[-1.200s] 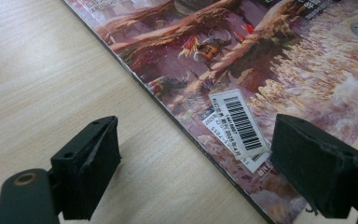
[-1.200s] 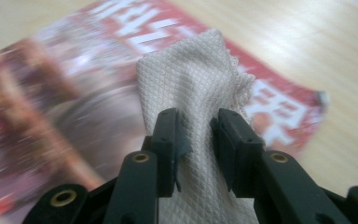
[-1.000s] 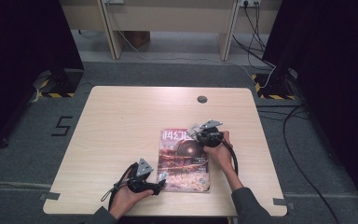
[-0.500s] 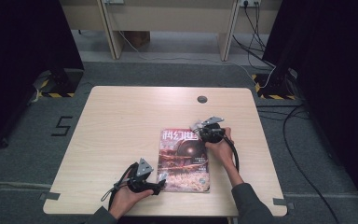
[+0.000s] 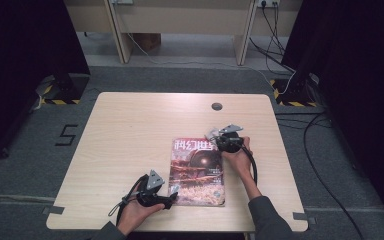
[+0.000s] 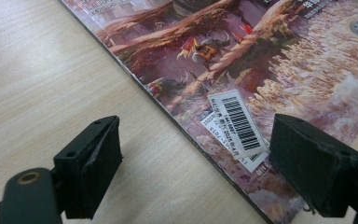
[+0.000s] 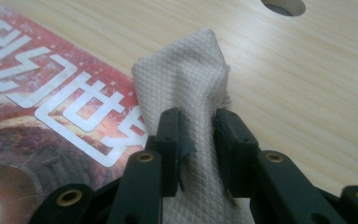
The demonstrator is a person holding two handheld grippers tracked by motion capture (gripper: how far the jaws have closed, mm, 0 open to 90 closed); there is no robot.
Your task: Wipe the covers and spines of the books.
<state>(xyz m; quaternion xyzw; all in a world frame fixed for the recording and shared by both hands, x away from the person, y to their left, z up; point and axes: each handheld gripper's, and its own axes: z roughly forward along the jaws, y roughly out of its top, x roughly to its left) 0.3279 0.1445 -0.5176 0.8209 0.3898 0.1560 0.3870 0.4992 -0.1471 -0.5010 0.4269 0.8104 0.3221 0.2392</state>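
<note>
**Wiping the magazine cover, cloth now at the title corner**

Standing nearest the person's edge, the left gripper (image 5: 172, 192) rests at about 7 o'clock on the tabletop (image 5: 130, 130), its jaws spread wide and empty, straddling the magazine's lower-left edge beside the barcode sticker (image 6: 237, 123). It looks placed to steady the cover rather than lift it.

Beyond it the magazine (image 5: 197, 172) lies flat, just right of the tabletop's centre, long axis running from 6 toward 12 o'clock, with the white title at the far end.

Farther still, the right gripper (image 5: 215, 137) has slid from over the cover art a second ago up toward 1 o'clock, and now sits at the magazine's far-right corner. Its jaws are pinched narrow on a bunched white cloth (image 7: 186, 93) that lies half over the title and half on bare wood. I'd judge the wiping stroke has reached the top of the cover.

At 12 o'clock, a cable hole (image 5: 216, 106) lies well apart.
</note>
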